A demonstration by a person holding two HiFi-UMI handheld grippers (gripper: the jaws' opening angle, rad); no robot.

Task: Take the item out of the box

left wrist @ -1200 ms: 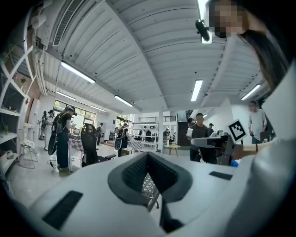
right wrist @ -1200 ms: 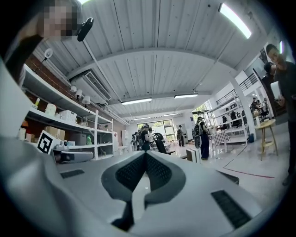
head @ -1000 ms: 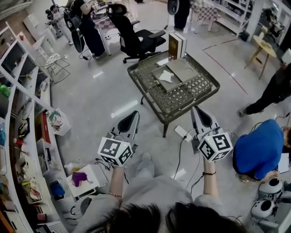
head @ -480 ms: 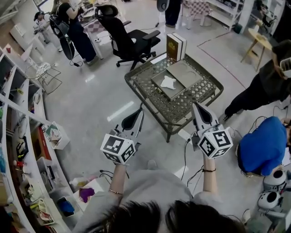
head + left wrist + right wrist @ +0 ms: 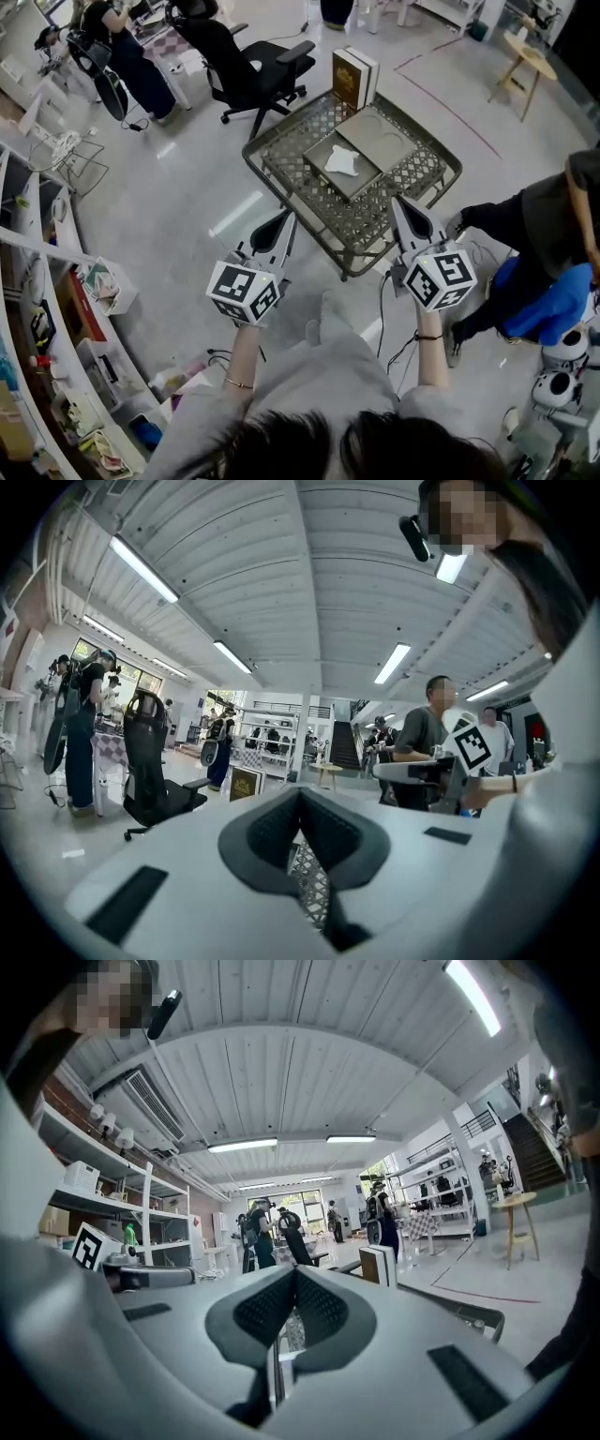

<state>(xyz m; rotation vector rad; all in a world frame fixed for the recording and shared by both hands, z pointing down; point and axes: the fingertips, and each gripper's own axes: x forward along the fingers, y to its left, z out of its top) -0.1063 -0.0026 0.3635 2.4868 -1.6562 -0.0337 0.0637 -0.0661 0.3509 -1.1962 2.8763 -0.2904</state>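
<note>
Jaws together: left gripper (image 5: 285,219), right gripper (image 5: 399,202); one box (image 5: 320,168)

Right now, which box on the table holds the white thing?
The near flat box; the tray beside it is bare, and the far box stands upright.

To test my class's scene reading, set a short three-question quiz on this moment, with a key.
1. True or false: the white item lies in the open box on the lattice table.
2. The left tool is: A) shut on the item, B) shut and empty, C) wide open.
3. What stands upright by the table's far edge?
Key: 1 true; 2 B; 3 two book-like cases.
</note>
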